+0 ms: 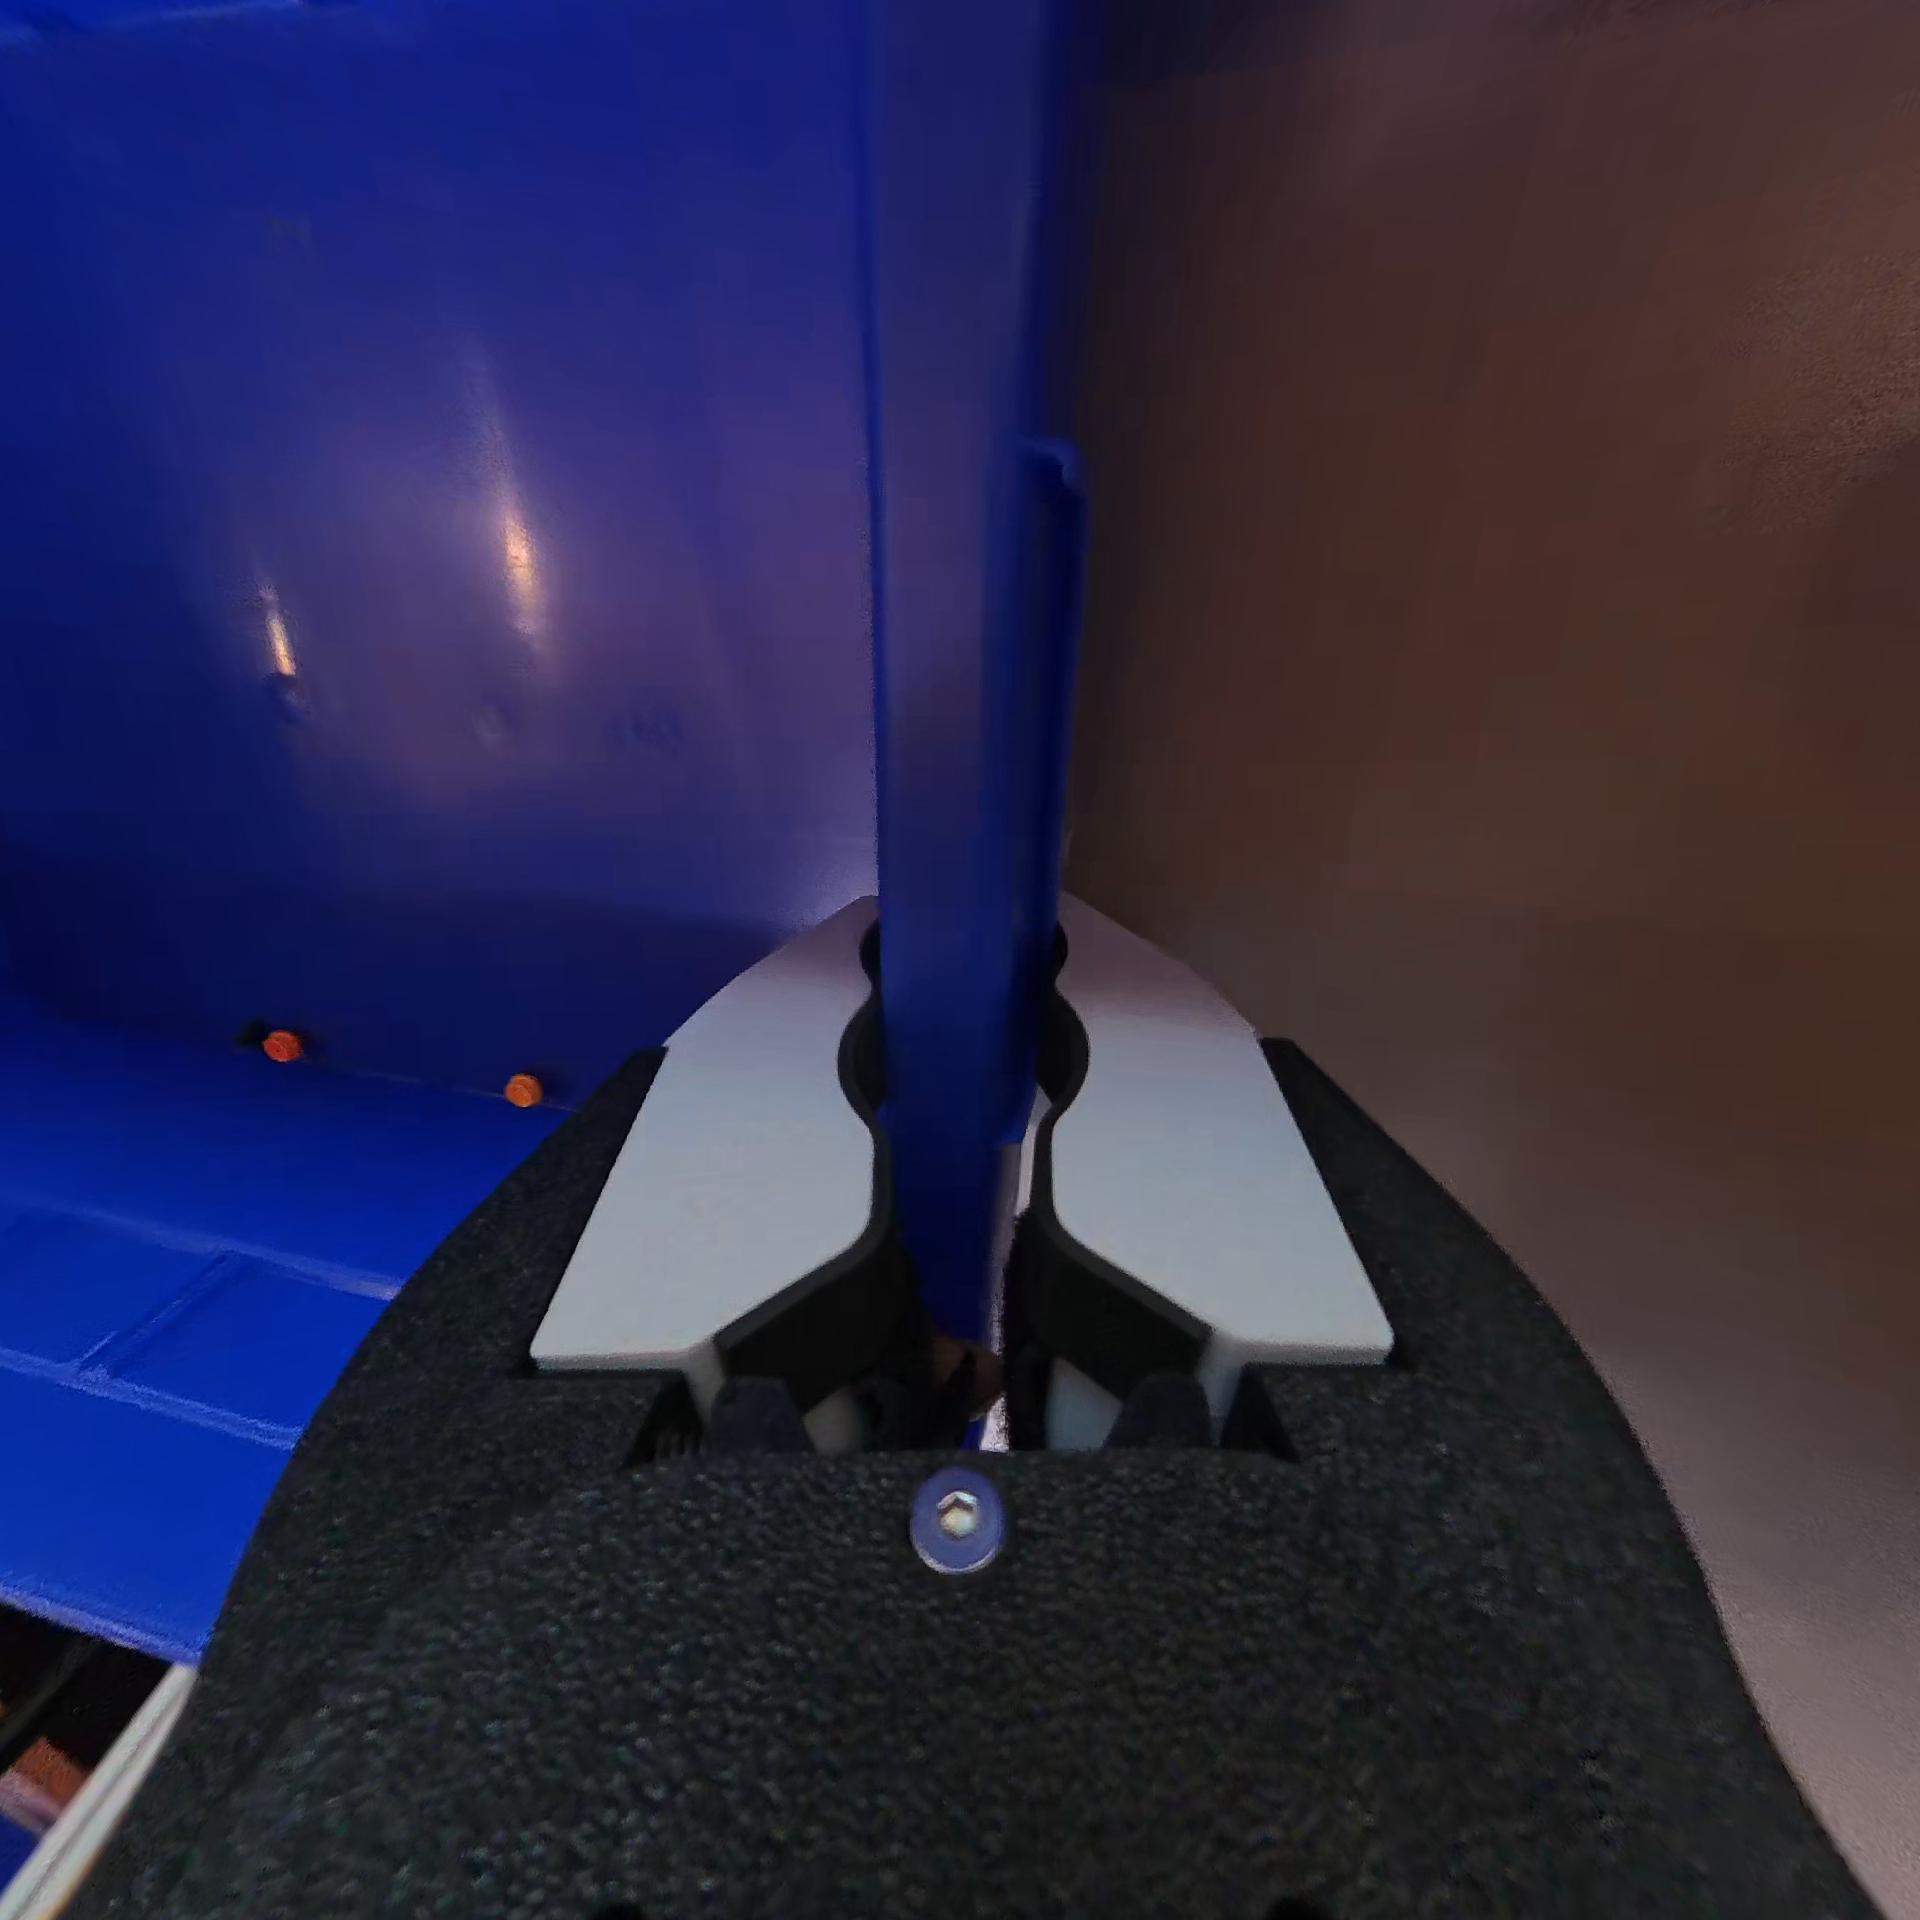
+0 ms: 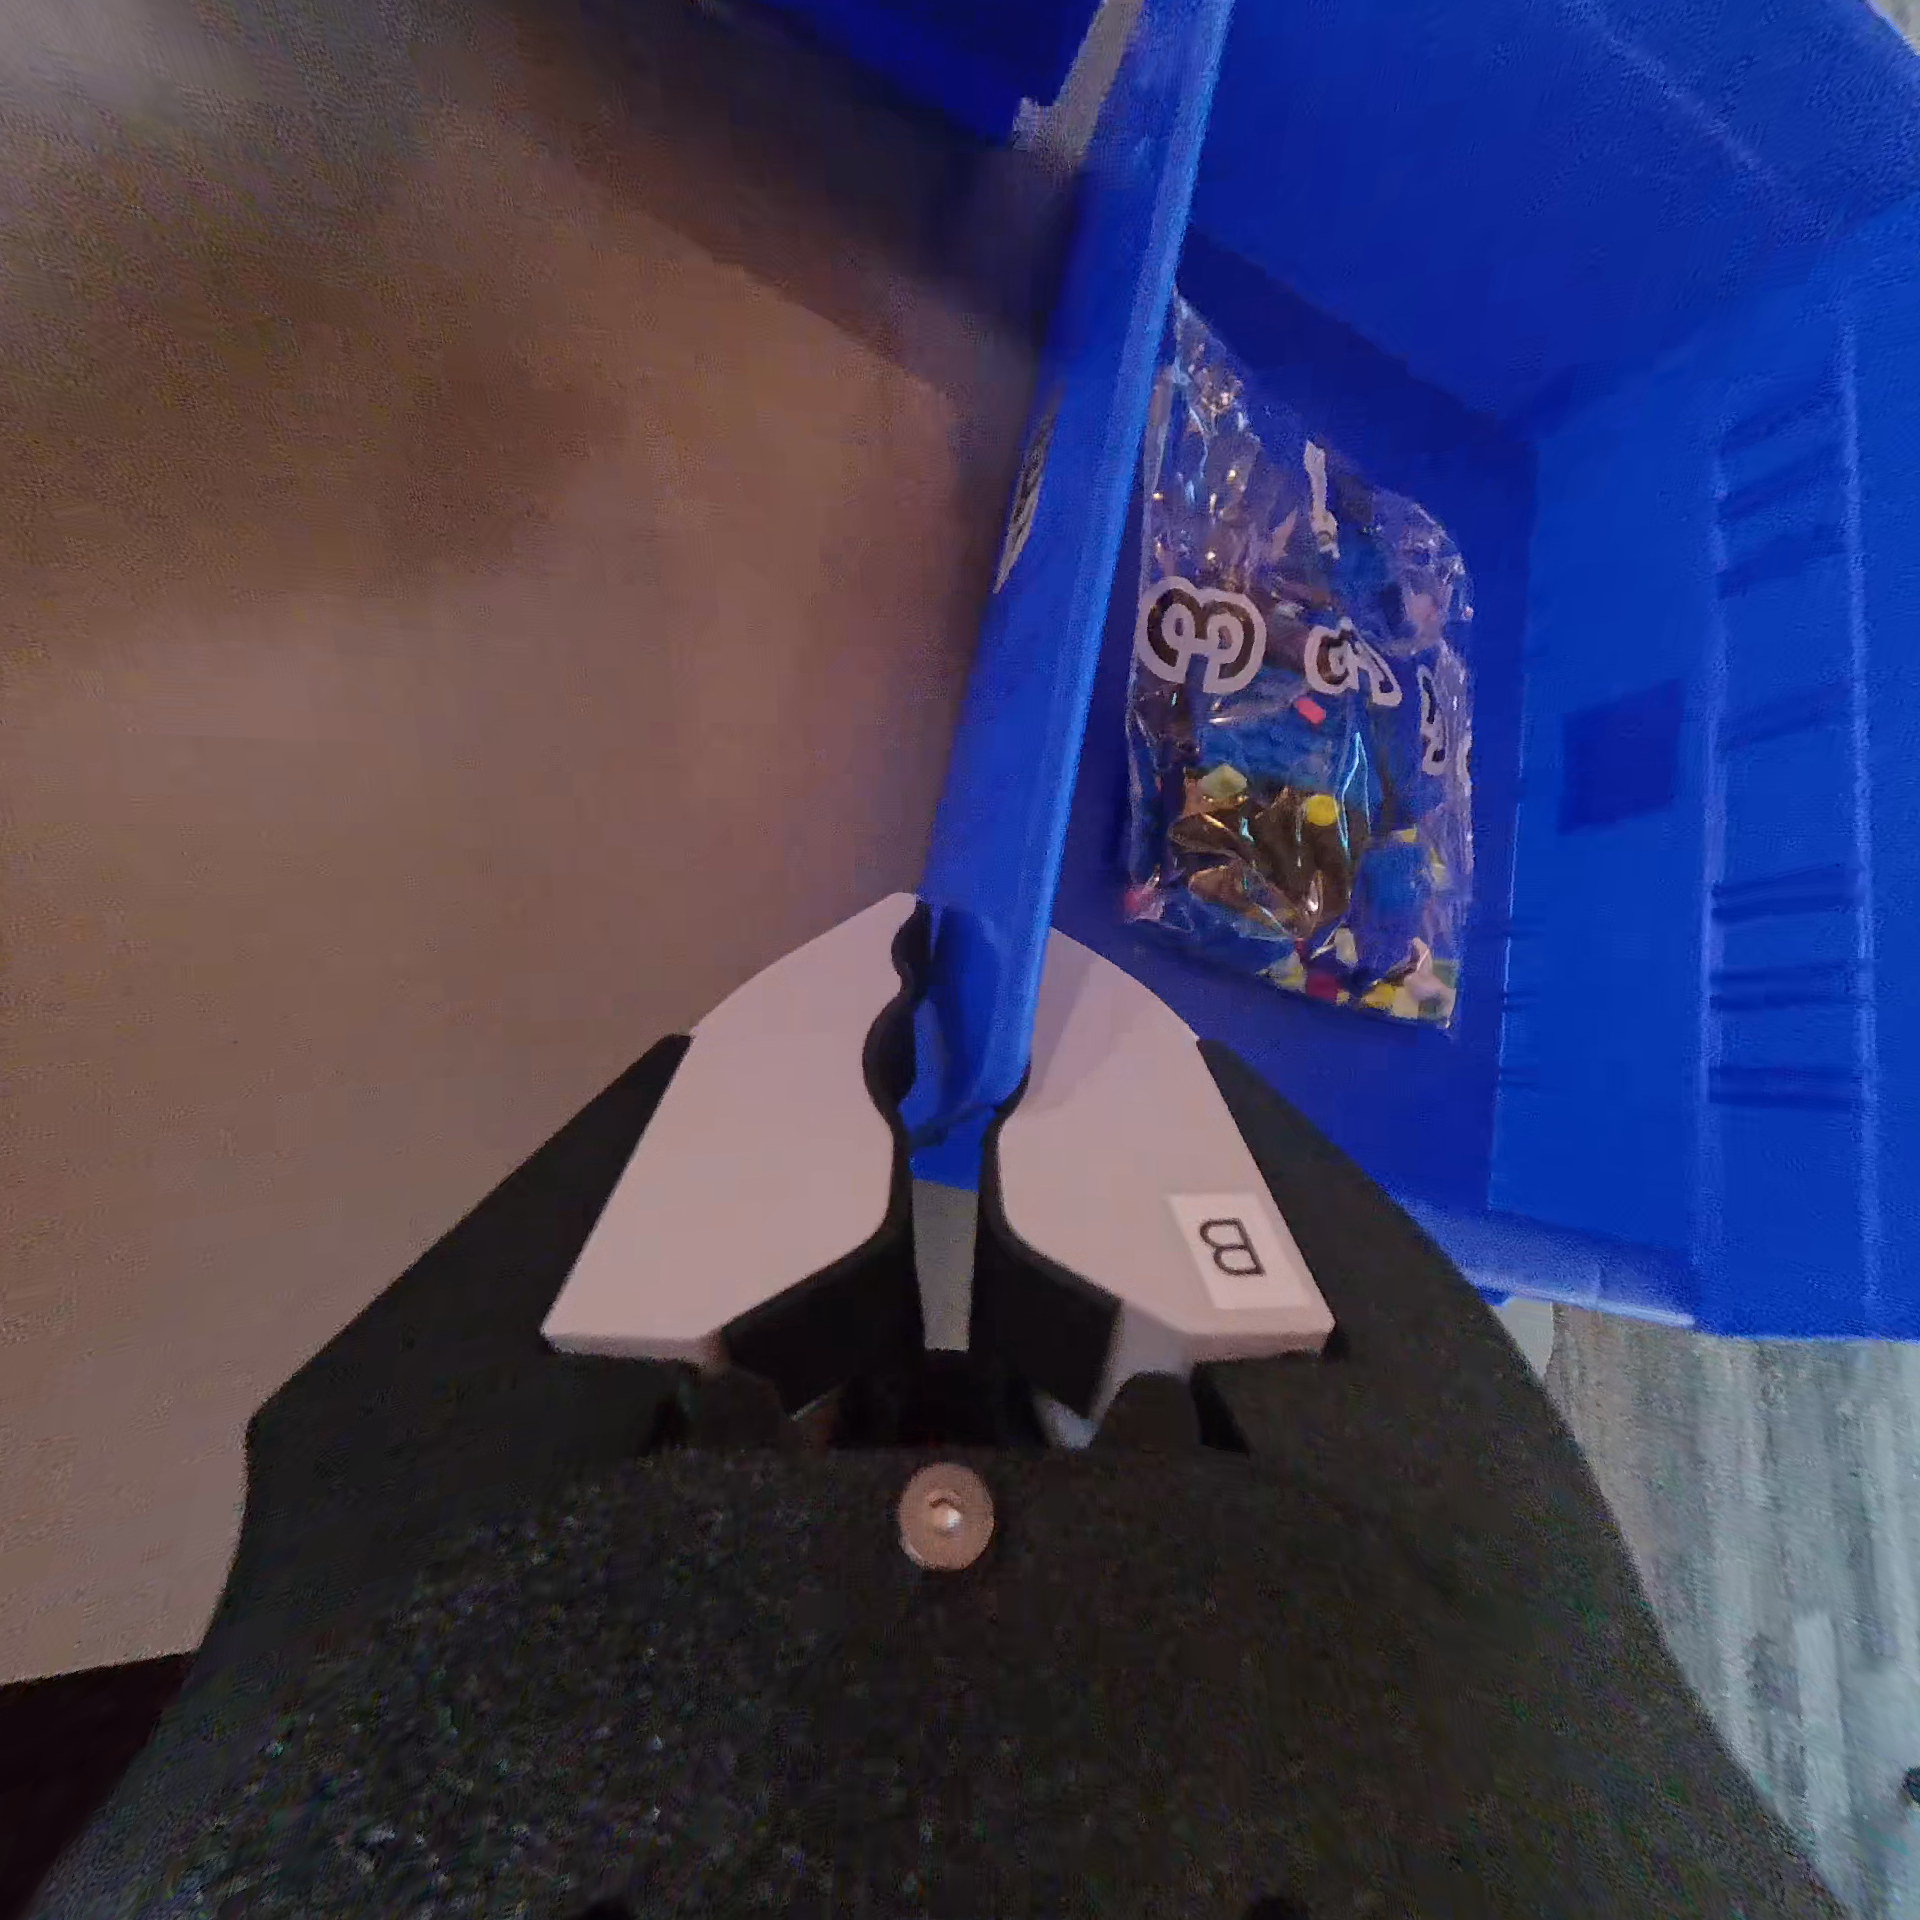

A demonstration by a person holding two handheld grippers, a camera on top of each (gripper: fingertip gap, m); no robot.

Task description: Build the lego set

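Observation:
A blue plastic bin (image 1: 436,520) fills the left wrist view. My left gripper (image 1: 961,925) is shut on the bin's wall edge (image 1: 956,727), one finger inside and one outside. Two small orange studs (image 1: 283,1045) lie at the bin's inner corner. In the right wrist view my right gripper (image 2: 971,925) is shut on a blue bin's rim (image 2: 1070,623). A clear plastic bag of lego pieces (image 2: 1309,707), mostly blue with yellow and red bits, lies against the bin's floor. The bin looks tilted in both views.
A brown wooden surface (image 2: 416,623) lies left of the bin in the right wrist view and to the right in the left wrist view (image 1: 1507,623). A grey wood-grain floor (image 2: 1745,1558) shows at lower right. A second blue bin edge (image 2: 935,52) is at the top. The gap from one gripper's tips to the other's is roughly 25 centimetres.

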